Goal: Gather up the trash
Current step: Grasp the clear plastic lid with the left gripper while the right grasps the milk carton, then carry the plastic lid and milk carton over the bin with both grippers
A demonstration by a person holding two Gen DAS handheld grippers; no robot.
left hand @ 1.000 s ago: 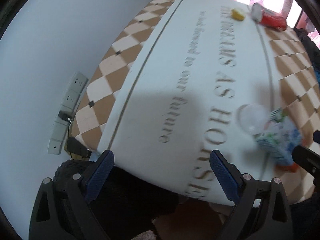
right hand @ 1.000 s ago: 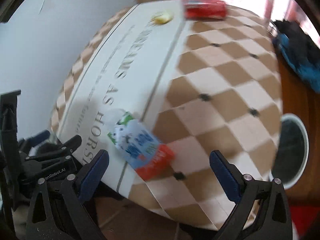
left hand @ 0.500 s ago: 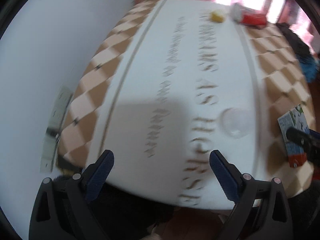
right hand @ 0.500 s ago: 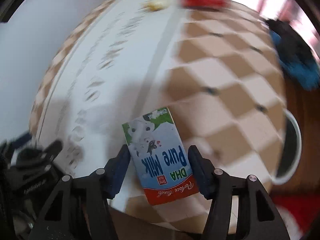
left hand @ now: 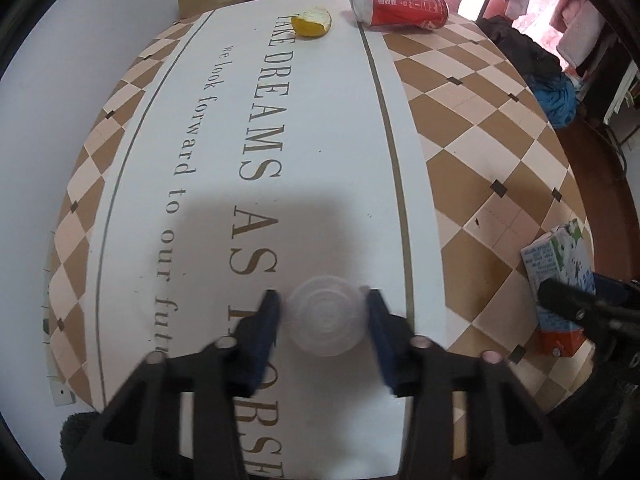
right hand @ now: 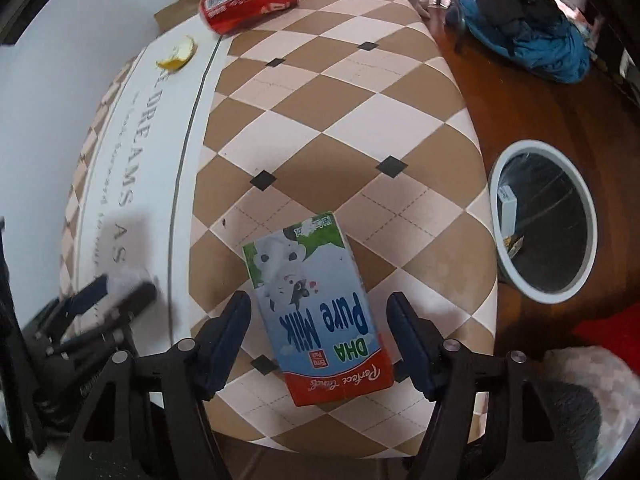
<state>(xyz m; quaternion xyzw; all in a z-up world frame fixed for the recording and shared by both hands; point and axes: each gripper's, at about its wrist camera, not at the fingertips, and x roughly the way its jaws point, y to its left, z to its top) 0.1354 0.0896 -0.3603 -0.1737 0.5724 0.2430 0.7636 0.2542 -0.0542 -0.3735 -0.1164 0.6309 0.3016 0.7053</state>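
Observation:
My left gripper [left hand: 322, 314] has its blue pads against both sides of a clear plastic cup [left hand: 325, 322] that rests on the white band of the tablecloth. My right gripper [right hand: 318, 318] straddles a milk carton [right hand: 316, 308] lying flat near the table's front edge; a gap shows on each side of it. The carton also shows at the right in the left wrist view [left hand: 558, 284]. A red soda can [left hand: 400, 3] and a yellow peel [left hand: 312, 22] lie at the far end of the table; they show in the right wrist view as the can [right hand: 250, 0] and the peel [right hand: 178, 56].
A white-rimmed bin [right hand: 544, 220] with a dark inside stands on the wooden floor right of the table and holds a small box. Blue and black clothes [right hand: 520, 20] lie on a chair at the far right. A white wall runs along the table's left side.
My left gripper moved right and forward and closed around the clear cup. My right gripper closed in around the milk carton from wide open, then widened a little.

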